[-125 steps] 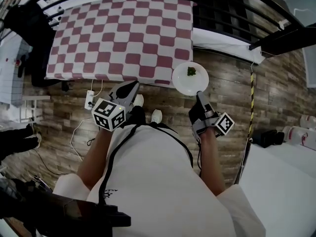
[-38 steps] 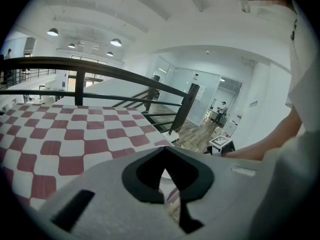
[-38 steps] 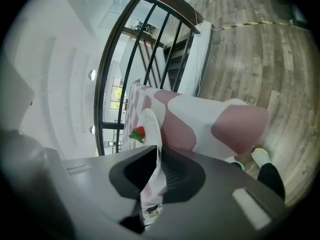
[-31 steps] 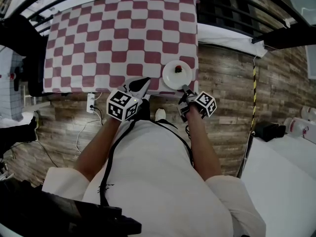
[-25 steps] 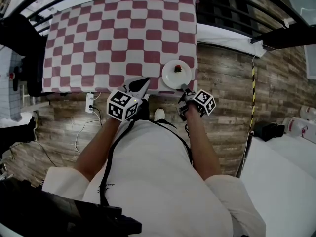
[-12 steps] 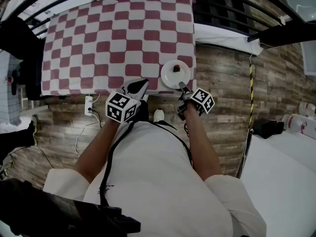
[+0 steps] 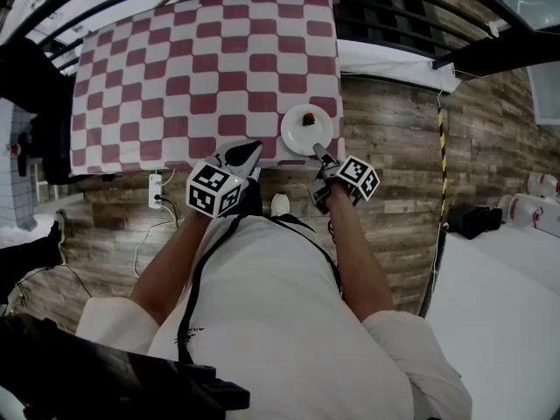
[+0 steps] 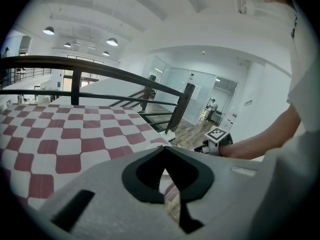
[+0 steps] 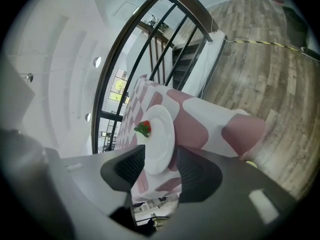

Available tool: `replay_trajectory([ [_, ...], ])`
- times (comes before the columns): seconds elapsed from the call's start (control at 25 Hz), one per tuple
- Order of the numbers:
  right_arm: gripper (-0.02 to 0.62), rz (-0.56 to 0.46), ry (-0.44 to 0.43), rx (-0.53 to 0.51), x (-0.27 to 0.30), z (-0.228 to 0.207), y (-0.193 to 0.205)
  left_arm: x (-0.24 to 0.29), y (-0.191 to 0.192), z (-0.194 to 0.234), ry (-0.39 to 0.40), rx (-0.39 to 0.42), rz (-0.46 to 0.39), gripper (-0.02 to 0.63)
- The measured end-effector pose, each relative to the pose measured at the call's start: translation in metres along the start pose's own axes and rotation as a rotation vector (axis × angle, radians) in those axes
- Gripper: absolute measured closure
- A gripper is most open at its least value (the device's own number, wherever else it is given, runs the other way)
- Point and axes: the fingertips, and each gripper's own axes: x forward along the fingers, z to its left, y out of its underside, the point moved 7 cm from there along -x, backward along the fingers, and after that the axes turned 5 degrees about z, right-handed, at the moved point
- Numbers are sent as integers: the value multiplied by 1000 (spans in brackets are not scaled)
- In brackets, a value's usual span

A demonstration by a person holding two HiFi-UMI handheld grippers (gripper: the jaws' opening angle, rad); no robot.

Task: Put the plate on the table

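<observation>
A white plate (image 7: 307,129) with a strawberry (image 7: 308,119) on it rests on the front right corner of the table (image 7: 201,68), which has a red and white checked cloth. My right gripper (image 7: 317,150) is at the plate's near rim. In the right gripper view the plate (image 9: 159,139) lies flat on the cloth (image 9: 200,114), its near rim between the jaws of the right gripper (image 9: 159,156). Those jaws have just been opening and stand apart from the rim. My left gripper (image 7: 254,147) hovers at the table's front edge, and in its own view the left gripper (image 8: 164,149) is shut and empty.
A black railing (image 7: 411,16) runs behind and to the right of the table. Wooden floor (image 7: 394,147) lies to the right, with yellow-black tape (image 7: 441,147) across it. A power strip (image 7: 156,191) and cables lie on the floor below the table's front edge.
Five seconds ago the plate hung over the floor in the right gripper; now it sits on the table's corner. The left gripper has kept its place at the table's front edge.
</observation>
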Motion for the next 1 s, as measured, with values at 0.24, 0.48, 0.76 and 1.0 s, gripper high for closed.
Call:
replay_trajectory([
  [0.24, 430, -18, -55, -16, -17, 0, 1, 1, -3, -14, 5, 13, -12, 598],
  [0.48, 545, -31, -130, -77, -42, 4, 2, -3, -2, -35, -8, 12, -40, 598],
  [0.76, 589, -20, -241, -206, -77, 15, 11, -15, 10, -63, -28, 5, -68, 598],
  [1.0, 589, -47, -287, -392, -121, 29, 14, -27, 16, -88, -55, -4, -102, 598],
])
